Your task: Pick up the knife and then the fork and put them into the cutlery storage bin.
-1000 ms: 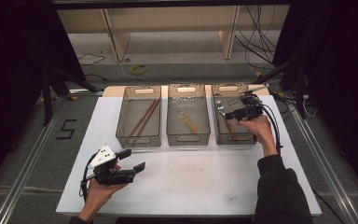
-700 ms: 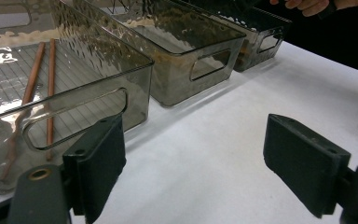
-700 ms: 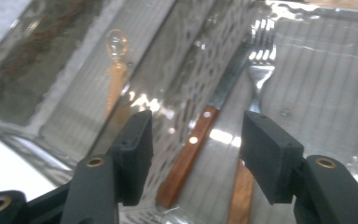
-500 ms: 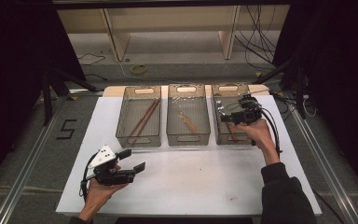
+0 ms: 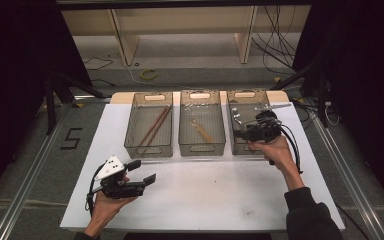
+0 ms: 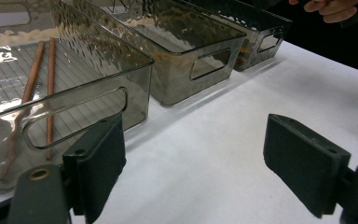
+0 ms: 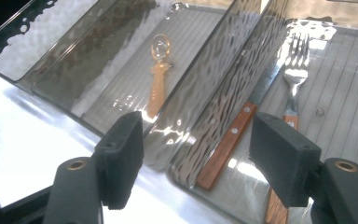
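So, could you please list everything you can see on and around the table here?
Table top: one, white, centre of the high view.
Bins: three, clear smoky grey, side by side at the far edge: left bin, middle bin, right bin.
Chopsticks: two, reddish brown, in the left bin.
Spoon: one, amber, in the middle bin.
Knife: one, wooden handle, in the right bin.
Fork: one, silver with wooden handle, in the right bin beside the knife.
Number 5 mark: one, black, floor left of the table.
Left gripper: black, near left, open, nothing between the jaws.
Right gripper: black, over the right bin, jaws just opening, not gripping anything.
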Demonstrator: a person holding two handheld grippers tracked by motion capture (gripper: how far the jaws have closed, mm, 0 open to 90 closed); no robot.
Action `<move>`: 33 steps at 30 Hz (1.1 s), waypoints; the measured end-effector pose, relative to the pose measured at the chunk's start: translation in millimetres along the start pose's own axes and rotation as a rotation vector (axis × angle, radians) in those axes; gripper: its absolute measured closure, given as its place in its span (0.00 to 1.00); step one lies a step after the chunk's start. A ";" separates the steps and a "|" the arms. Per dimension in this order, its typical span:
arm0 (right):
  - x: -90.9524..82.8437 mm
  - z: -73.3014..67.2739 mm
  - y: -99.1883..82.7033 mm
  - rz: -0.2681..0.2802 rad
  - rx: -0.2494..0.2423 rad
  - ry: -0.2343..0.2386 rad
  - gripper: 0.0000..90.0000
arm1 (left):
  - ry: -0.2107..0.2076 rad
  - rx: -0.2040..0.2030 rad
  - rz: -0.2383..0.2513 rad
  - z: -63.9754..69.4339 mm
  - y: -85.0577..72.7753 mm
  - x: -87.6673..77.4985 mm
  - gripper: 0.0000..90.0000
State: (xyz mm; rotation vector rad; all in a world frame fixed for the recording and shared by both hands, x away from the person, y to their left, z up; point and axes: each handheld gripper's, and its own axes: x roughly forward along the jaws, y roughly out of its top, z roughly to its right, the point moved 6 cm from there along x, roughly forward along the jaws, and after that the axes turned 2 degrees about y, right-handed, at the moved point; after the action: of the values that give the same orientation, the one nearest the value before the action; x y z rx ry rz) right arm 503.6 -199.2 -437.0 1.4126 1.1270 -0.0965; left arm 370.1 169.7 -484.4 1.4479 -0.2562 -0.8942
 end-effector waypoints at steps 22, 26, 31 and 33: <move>-13.3 -33.0 -20.7 0.119 -0.044 0.071 0.37 | -0.003 -0.001 -0.007 0.2 -0.2 1.6 0.22; -14.2 -38.8 -28.3 0.126 -0.052 0.089 0.35 | -0.002 -0.001 -0.010 -0.5 -1.2 1.6 0.22; -17.8 -45.7 -38.7 0.150 -0.069 0.102 0.35 | -0.004 -0.002 -0.011 0.3 -1.1 2.5 0.22; -19.5 -48.6 -42.6 0.154 -0.072 0.111 0.33 | -0.006 -0.002 -0.015 0.6 -1.3 3.1 0.22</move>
State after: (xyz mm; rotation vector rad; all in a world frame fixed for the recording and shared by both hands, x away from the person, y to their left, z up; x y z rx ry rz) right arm 438.9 -181.4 -443.4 1.4493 1.0973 0.1318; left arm 371.2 167.4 -486.6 1.4475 -0.2495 -0.9114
